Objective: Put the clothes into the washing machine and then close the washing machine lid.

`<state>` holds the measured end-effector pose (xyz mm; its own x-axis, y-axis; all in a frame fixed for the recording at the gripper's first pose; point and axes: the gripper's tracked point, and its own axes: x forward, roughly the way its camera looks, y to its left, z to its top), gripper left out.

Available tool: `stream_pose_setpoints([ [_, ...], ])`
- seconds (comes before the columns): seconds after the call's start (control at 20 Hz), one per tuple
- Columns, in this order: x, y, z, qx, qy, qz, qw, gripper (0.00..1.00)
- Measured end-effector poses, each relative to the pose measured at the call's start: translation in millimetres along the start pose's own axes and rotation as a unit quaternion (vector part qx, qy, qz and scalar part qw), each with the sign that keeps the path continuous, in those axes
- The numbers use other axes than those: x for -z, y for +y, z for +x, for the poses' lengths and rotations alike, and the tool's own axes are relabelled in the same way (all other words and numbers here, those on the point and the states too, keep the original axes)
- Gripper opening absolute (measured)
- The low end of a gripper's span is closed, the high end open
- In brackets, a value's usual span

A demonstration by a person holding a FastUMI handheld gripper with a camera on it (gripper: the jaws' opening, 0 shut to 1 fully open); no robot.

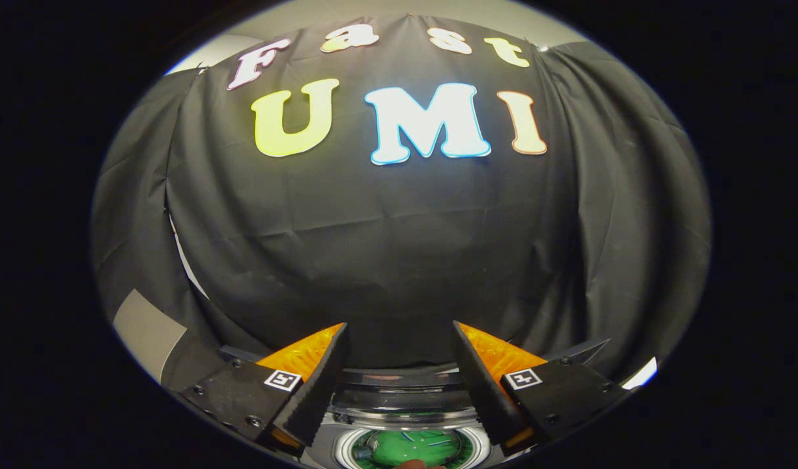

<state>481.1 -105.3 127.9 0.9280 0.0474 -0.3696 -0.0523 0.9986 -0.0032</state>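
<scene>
So right now my gripper point(399, 384) is hanging with its fingers spread wide and nothing between them, pointed mostly at the black cloth wall point(399, 260) of the booth. Down low, between the fingers and just under them, I can see the washing machine point(408, 417): a clear curved part that I take to be the lid point(405, 381), raised at the back, and below it the round white rim of the tub with green inside point(431, 446). There's a small reddish-brown something at the very bottom of the opening, too little of it to tell what it is. I can't see any clothes from here, so whether they're already in the tub or off to one side, no idea. Handling-wise I'd guess clothes are light, floppy and not at all fragile, so I'd pinch a bunched fold near the middle, not a corner, or the rest trails over the rim. The lid looks like hard, smooth plastic, probably slippery, so I'd push on its top edge, not squeeze it.
</scene>
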Motion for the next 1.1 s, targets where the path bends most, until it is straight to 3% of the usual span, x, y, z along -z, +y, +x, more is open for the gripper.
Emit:
stream_pose_setpoints([
  [0.3,4.9,-3.2,5.6,0.004,-0.028,-0.022,0.999,0.99],
  [0.5,-0.9,-2.5,0.2,0.002,-0.095,-0.022,0.995,0.99],
  [0.85,19.9,-0.5,-41.7,0.003,-0.178,-0.031,0.984,0.99],
  [1.1,34.4,2.2,-63.7,0.003,-0.2,-0.033,0.979,0.99],
])
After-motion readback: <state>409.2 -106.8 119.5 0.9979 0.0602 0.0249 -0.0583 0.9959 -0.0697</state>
